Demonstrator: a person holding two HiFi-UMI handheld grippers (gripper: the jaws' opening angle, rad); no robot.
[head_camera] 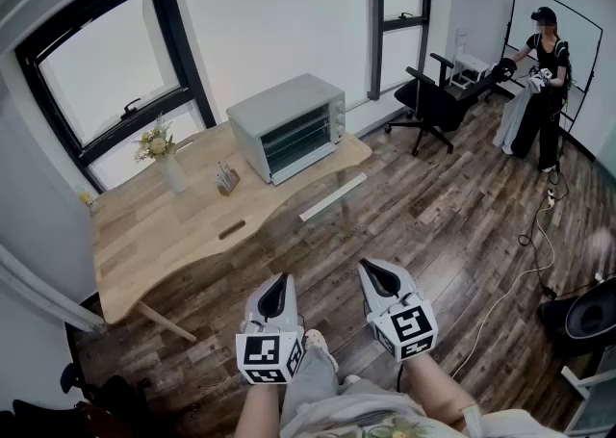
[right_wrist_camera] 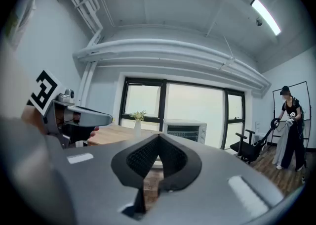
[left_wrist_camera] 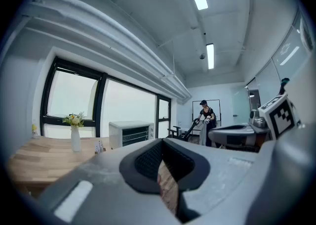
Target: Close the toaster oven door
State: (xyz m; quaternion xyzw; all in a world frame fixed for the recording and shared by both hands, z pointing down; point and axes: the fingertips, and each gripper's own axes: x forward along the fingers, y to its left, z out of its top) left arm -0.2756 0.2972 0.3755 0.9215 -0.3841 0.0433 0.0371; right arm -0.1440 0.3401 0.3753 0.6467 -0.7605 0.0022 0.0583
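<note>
our left gripper (head_camera: 278,282) and right gripper (head_camera: 377,274) had fingers pressed together, empty; the toaster oven (head_camera: 289,128) stood well ahead of both.

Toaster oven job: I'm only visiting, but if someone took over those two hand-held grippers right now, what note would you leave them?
Left gripper: shut, empty, held out in front of the person.
Right gripper: shut, empty, beside the left one.
Toaster oven: on the wooden table by the window, well away from both grippers, with a vase of flowers to its left.
Done: its door looks upright against the front, but it is too far off to be sure.
Left: walk up, check the door, and push it shut if it is ajar.
</note>
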